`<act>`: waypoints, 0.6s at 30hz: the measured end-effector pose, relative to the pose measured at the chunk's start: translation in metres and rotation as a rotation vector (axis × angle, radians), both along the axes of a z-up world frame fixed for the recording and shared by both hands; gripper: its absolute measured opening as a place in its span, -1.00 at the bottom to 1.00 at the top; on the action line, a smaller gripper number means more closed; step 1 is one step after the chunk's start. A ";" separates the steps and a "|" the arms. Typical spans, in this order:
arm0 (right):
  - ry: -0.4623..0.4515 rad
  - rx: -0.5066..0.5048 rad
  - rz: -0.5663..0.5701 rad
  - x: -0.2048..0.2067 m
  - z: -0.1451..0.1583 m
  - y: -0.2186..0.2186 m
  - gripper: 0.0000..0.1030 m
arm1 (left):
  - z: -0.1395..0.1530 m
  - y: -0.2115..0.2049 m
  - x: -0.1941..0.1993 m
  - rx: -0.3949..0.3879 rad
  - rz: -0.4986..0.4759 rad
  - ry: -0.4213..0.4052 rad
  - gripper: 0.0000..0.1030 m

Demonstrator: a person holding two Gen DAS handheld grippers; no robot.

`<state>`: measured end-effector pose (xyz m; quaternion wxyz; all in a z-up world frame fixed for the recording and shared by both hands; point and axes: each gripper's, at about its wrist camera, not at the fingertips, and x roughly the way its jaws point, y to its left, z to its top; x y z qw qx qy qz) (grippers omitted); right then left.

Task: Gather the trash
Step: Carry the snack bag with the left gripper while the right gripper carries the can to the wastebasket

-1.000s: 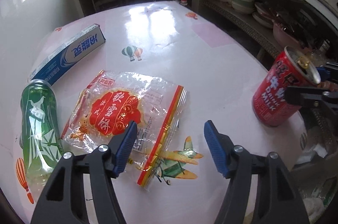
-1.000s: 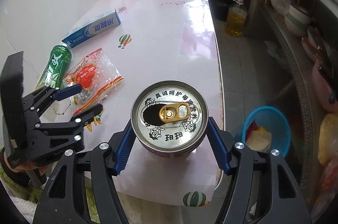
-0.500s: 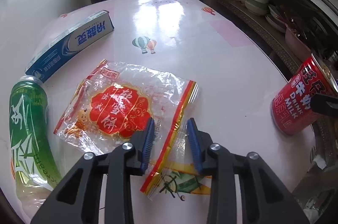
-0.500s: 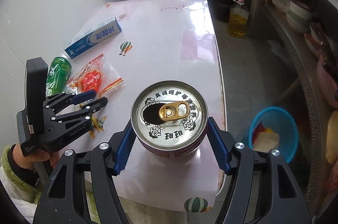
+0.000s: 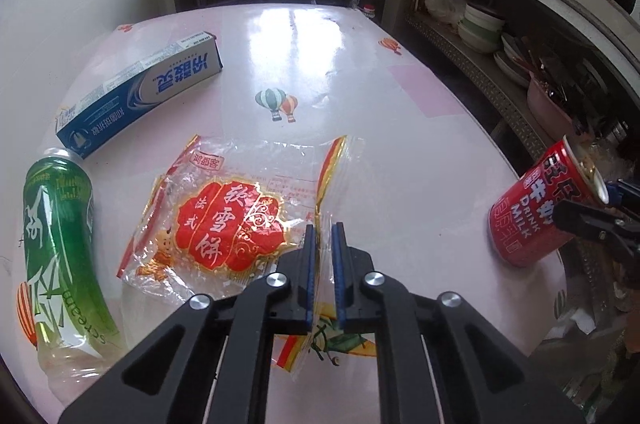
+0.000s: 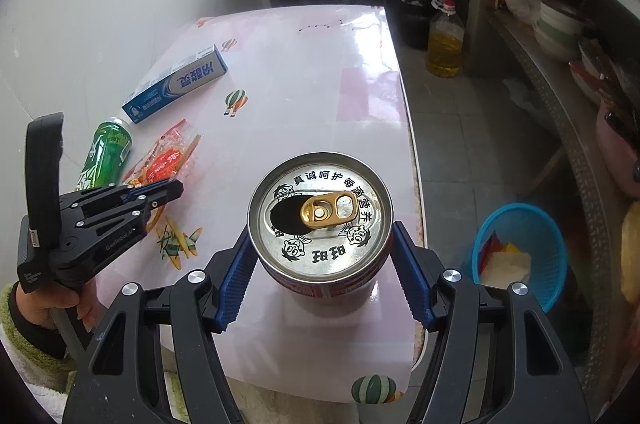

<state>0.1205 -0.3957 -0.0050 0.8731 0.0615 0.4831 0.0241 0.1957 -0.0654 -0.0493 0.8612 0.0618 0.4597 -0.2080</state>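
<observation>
Just closed since a second ago: left hand-held gripper (image 5: 322, 236) pinching the crinkled clear-and-red snack wrapper's (image 5: 224, 220) edge; right hand-held gripper (image 6: 320, 252) clasping the red milk can (image 6: 320, 220).

Left tool (image 5: 323, 238) just closed on snack wrapper (image 5: 224, 220).

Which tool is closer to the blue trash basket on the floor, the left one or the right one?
Right. The right tool, holding the red milk can at the table's edge, is just beside the blue basket. The left tool is farther across the table, pinching the snack wrapper.
</observation>
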 end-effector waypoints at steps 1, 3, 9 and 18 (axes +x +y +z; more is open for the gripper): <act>-0.005 0.000 -0.006 -0.001 0.001 0.000 0.20 | 0.006 0.002 -0.003 -0.009 -0.001 -0.013 -0.87; -0.016 0.002 -0.012 -0.004 0.004 -0.001 0.20 | 0.019 0.003 -0.008 -0.024 -0.006 -0.042 -0.87; -0.058 -0.003 -0.048 -0.012 0.016 -0.006 0.20 | 0.059 0.003 -0.021 -0.100 -0.033 -0.122 -0.87; -0.170 0.028 -0.148 -0.044 0.042 -0.034 0.20 | 0.101 -0.037 -0.030 -0.174 -0.137 -0.183 -0.87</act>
